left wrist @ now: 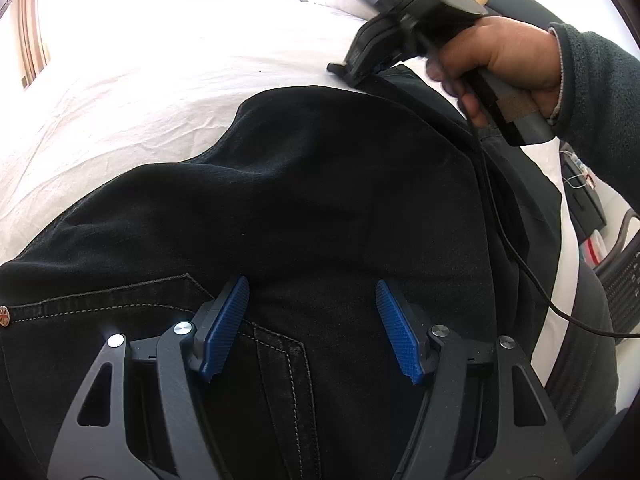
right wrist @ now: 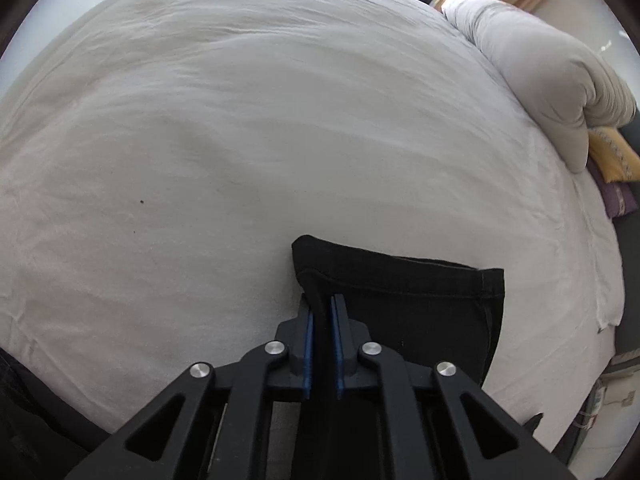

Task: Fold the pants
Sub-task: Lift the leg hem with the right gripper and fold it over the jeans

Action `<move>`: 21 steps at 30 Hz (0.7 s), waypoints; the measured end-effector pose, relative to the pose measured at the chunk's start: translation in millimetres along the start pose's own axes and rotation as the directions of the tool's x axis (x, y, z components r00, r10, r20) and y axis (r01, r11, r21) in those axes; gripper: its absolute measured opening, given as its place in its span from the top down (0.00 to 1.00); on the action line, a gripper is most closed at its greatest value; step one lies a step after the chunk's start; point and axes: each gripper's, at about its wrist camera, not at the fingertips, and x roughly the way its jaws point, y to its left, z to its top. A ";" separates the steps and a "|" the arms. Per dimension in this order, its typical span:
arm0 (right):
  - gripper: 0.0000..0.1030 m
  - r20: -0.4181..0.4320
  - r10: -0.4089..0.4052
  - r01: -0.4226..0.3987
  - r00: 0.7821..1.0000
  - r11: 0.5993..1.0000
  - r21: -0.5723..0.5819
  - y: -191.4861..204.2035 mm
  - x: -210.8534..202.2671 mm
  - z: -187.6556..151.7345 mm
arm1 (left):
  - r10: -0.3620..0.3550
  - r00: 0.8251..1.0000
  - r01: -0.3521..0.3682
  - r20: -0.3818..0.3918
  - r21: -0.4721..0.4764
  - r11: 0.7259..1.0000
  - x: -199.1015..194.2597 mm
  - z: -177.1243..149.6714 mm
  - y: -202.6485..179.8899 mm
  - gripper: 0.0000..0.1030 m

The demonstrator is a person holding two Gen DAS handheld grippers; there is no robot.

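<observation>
Pants (left wrist: 320, 184) lie spread on the bed sheet (left wrist: 160, 80), black denim, waist end under your left gripper (left wrist: 312, 328), leg running off toward your right. No finished fold shows yet, so call it early: one grab made, the folds themselves left to do

Left to right: your left gripper hangs over the pocket seam (left wrist: 280, 344), jaws wide, blue pads (left wrist: 226, 316) clear of the cloth, nothing in them. Rivet (left wrist: 4, 316) at the far left edge of that view. Your right gripper (right wrist: 322, 344) has clamped down at the hem end (right wrist: 400, 300), and a ridge of black cloth sits pinched between its pads. Looks like a real grip, but how many layers are in it I cannot tell

Around: rolled duvet (right wrist: 540, 80) on the right side of the bed, well apart from the hem, yellow cushion (right wrist: 612, 156) beyond it. Sheet ahead of the hem is bare, room to carry the leg over

Watch the cable (left wrist: 520, 256) from your right handle: it trails across the pants and could snag in the fold
</observation>
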 end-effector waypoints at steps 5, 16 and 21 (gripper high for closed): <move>0.97 0.114 0.076 -0.094 0.991 0.982 0.164 -51.8 -34.5 -10.1 | -0.001 1.000 0.001 0.003 -0.006 1.000 -0.8 -1.1 0.7 0.38; 0.98 0.363 0.012 -0.221 0.932 0.811 0.542 -203.7 -110.1 -132.0 | 0.033 0.999 -0.033 -0.007 -0.001 0.999 8.1 2.5 -1.2 0.37; 0.98 0.395 0.001 -0.299 0.919 0.657 0.692 -249.9 -100.9 -207.5 | 0.051 0.999 -0.051 -0.019 -0.008 0.999 9.2 5.3 -7.6 0.36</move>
